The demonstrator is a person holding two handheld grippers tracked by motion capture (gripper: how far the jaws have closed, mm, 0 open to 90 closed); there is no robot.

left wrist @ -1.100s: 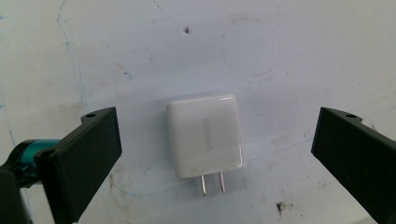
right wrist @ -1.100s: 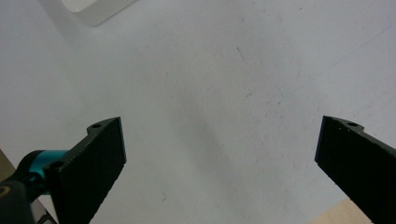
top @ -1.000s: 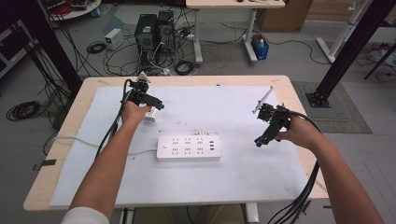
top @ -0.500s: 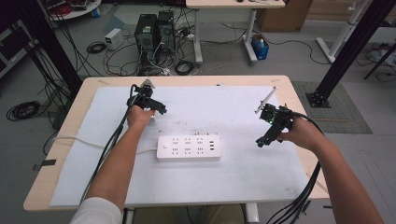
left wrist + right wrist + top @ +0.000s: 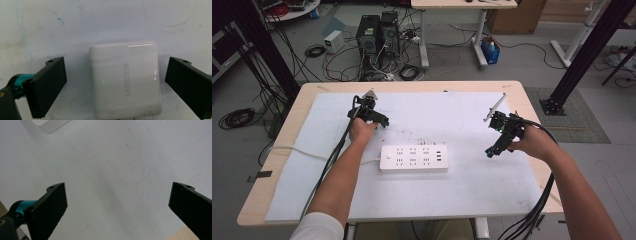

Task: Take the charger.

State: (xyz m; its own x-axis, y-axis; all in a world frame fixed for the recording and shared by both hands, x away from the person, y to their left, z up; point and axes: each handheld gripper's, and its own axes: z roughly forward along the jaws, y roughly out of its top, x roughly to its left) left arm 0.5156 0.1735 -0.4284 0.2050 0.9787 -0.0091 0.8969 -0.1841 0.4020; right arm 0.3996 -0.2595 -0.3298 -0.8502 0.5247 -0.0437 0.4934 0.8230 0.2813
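Between the fingers of my left gripper sits a glossy white plastic charger block, a rounded square slab lying flat on the white mat that covers the counter. It carries grey "UGREEN" lettering running lengthwise near the side toward my right-hand finger, and bright glints run along its far edge and down that same side. The fingers stand wide apart, one on each side of the block with bare mat showing in both gaps, so they touch nothing and hold nothing. The block's near end runs off the bottom of the left gripper view, where a small dark shape pokes out that I cannot identify. In the high view my left gripper rests over the far left part of the mat and my hand covers the block entirely, so I cannot place it there. My right gripper hangs over the right part of the mat, its fingers spread just as wide with only scuffed white mat between them and nothing gripped. Beyond the left-hand finger in the right gripper view, a corner of the long white plastic power strip is cut off by the top edge; in the high view that strip lies between my two grippers, apart from both, its sockets too small to read.
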